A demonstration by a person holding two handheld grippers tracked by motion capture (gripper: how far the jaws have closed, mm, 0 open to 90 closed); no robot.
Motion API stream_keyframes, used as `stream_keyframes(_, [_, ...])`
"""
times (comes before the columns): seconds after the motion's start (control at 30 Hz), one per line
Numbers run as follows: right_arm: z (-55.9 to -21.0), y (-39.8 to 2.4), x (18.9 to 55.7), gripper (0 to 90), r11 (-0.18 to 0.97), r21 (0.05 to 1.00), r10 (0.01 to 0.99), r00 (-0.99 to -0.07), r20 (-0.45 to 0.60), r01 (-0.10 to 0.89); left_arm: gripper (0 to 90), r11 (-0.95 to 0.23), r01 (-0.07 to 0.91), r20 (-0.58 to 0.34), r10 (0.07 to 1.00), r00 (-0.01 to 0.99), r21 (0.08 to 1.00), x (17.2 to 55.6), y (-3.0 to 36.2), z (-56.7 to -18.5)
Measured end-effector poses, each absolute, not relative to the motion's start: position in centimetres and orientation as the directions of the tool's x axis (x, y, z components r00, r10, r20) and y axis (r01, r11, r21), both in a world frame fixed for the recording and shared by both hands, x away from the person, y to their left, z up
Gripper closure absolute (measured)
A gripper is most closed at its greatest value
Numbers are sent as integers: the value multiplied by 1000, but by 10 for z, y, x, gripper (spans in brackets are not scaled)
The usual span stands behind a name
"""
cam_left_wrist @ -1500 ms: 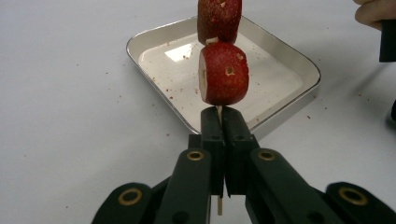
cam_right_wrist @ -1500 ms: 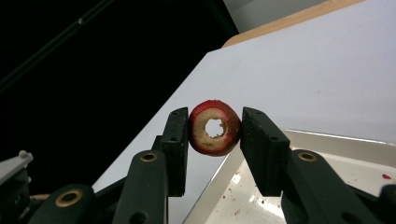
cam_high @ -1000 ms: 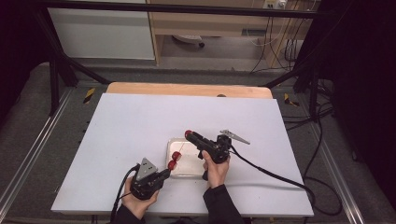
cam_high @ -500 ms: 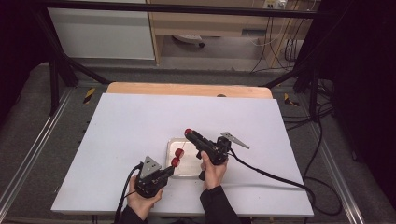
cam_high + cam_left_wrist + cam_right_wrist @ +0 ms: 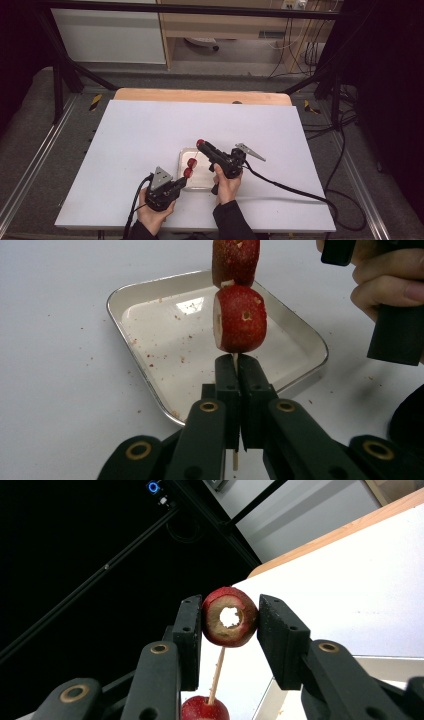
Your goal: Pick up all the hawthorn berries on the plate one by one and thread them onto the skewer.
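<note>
1. The high view looks down from above the person's side and faces forward over the white table [image 5: 150, 135], from far off.
2. The left gripper view sits low and very near, looking along its jaws at the tray [image 5: 150, 340] and the stick [image 5: 234, 358] of red fruit.
3. The right gripper view looks up and across the table's edge, very close to a cored red fruit piece [image 5: 230, 616].
4. All three views share the stick and tray.

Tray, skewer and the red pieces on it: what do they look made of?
Tray: probably enamelled or glossy coated metal, white inside, with a thin shiny rim and a glare spot. Skewer: looks like pale bamboo or wood, thin and matte. Red pieces: seemingly cored fruit, with red speckled skin, pale flesh and crumbs shed in the tray.
</note>
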State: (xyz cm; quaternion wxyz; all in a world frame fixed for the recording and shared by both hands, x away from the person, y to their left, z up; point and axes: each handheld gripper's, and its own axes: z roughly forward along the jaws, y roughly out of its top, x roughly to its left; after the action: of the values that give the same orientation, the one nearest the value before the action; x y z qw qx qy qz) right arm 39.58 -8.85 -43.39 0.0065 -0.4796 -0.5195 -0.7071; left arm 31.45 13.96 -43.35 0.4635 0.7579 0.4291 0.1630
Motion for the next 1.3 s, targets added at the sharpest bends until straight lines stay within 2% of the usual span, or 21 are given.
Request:
stream_keyframes(0.63, [-439, -84, 388, 638, -434, 707, 458, -540, 707, 558, 883, -181, 485, -150, 810, 567, 856, 321, 133, -428])
stream_keyframes(0.93, [-439, -84, 387, 629, -399, 725, 482, -544, 687, 562, 883, -197, 490, -149, 800, 581, 849, 324, 134, -434])
stream_keyframes(1.23, [-426, -96, 387, 352, -258, 797, 570, -580, 582, 546, 883, -234, 482, -121, 792, 598, 845, 325, 147, -435])
stream_keyframes(1.3, [-424, -100, 388, 275, -190, 813, 600, -590, 540, 551, 882, -238, 488, -127, 787, 603, 840, 325, 150, -435])
